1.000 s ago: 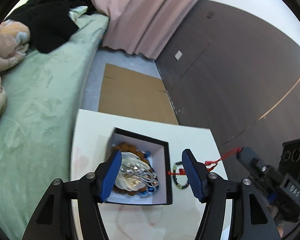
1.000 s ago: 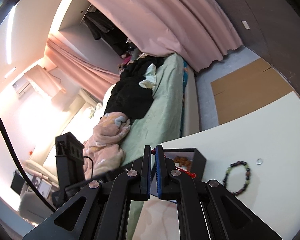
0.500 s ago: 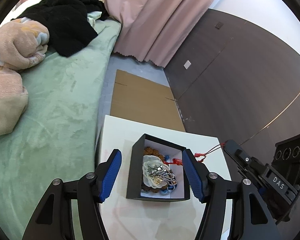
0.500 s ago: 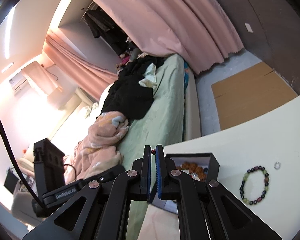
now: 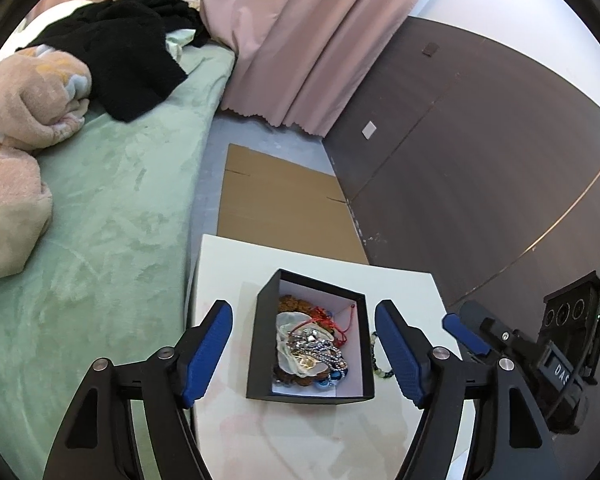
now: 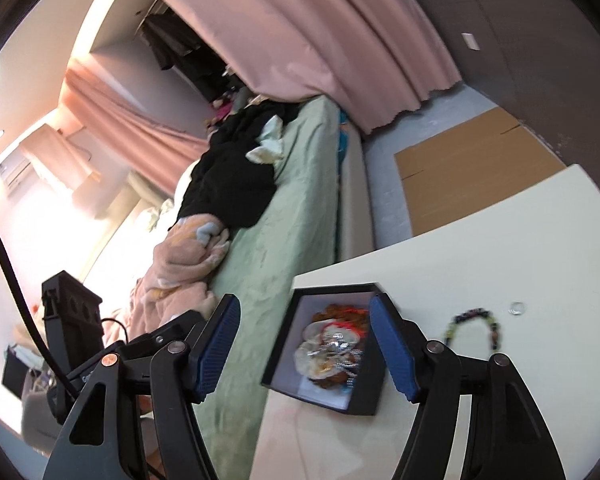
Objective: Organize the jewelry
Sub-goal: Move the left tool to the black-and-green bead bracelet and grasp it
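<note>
A black jewelry box [image 5: 260, 344] with a white inside stands on the white table [image 5: 236, 264]. It holds a heap of jewelry [image 5: 310, 346]: silver chains, brown beads, a pale pouch and a red cord [image 5: 346, 322]. My left gripper [image 5: 304, 354] is open and empty above the box. My right gripper [image 6: 306, 350] is open and empty, also above the box [image 6: 278, 360]. A dark beaded bracelet [image 6: 476, 326] and a small silver ring [image 6: 517, 309] lie on the table right of the box. The bracelet peeks out behind my left gripper's finger [image 5: 376, 356].
A green bed [image 5: 100, 208] with a peach blanket [image 5: 24, 100] and black clothes [image 5: 120, 52] runs along the table's left edge. Flat cardboard [image 5: 280, 204] lies on the floor beyond the table. Pink curtains [image 5: 296, 40] and a dark wall [image 5: 480, 160] stand behind.
My right gripper has opened and let go of the red cord, which now lies in the box. Both grippers have shifted so the box sits between their fingers.
</note>
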Tool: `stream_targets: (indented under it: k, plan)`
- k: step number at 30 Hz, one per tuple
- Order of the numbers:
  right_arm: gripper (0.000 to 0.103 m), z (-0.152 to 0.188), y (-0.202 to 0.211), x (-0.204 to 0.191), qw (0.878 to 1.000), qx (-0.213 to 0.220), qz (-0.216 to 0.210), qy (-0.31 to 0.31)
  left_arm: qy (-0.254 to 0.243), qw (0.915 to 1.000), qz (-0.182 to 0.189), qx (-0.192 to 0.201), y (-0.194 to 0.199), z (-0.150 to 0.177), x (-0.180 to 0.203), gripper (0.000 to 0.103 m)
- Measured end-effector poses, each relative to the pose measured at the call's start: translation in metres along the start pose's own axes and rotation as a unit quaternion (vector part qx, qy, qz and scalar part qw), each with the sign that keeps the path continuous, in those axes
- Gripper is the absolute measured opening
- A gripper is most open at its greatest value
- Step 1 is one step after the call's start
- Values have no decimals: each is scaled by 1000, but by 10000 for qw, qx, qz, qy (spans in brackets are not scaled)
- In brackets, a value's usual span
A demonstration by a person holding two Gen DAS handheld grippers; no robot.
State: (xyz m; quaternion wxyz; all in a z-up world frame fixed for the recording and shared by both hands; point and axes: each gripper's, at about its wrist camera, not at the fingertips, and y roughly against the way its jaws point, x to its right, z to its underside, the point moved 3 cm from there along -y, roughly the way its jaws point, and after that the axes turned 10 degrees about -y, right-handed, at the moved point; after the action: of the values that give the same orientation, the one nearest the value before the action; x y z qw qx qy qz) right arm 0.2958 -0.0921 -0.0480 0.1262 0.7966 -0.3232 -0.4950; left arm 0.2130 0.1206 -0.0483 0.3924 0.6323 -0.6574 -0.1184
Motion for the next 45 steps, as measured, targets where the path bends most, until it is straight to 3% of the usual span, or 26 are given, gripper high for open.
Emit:
stream_targets:
  k: [15,25,38,45]
  plan:
    - [68,-20,44,63,9947,109,928,-433,-556,9983,-15,-147,-25,5,54,75]
    - [68,-22,62,106,9837,-194,1590,-814,-1163,9926,72,-356,-53,19,109,74]
    - [68,-24,102,157,9702,-78,1916,-1481,-2050,9746,-238,-868,-104,43,169,47]
    - [68,-28,126,174,9669,126,1876,-1728,-2083,9673,-439,-1378,-140,54,179,35]
